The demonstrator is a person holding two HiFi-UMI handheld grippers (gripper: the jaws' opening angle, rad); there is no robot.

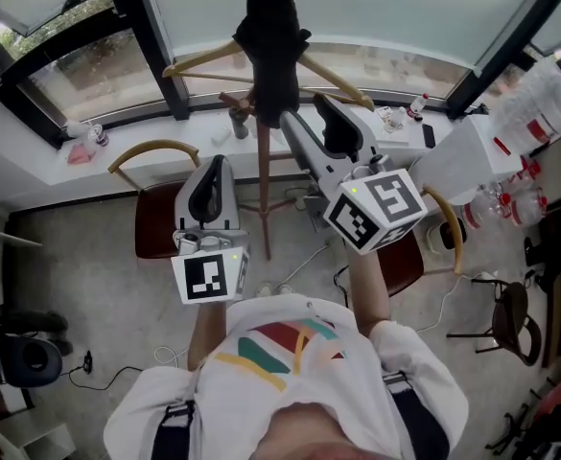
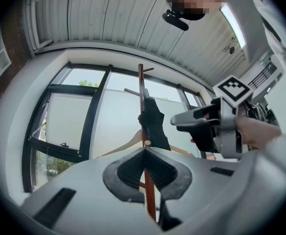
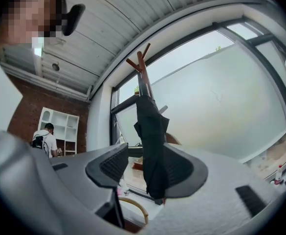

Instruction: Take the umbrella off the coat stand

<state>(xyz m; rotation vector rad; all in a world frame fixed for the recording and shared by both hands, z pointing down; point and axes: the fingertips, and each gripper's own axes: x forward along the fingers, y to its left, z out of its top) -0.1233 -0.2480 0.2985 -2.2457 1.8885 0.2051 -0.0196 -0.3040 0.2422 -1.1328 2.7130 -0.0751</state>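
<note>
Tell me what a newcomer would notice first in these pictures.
A black folded umbrella hangs on a wooden coat stand at the top centre of the head view, against a wide window. Just below it the right tongs point up at it with their jaws apart, and the right gripper view shows the umbrella between them. The left tongs are shut, lower and to the left.

I work in what looks like an office or studio loft: tall frosted windows (image 3: 221, 97) above a white sill (image 1: 127, 166), a brick wall (image 3: 15, 112) with white shelves (image 3: 59, 129), a ribbed ceiling (image 2: 133, 18), a cable (image 1: 309, 257) trailing over the concrete floor (image 1: 79, 266), a chair (image 1: 155, 226) and a wooden coat stand (image 1: 264, 190).
</note>
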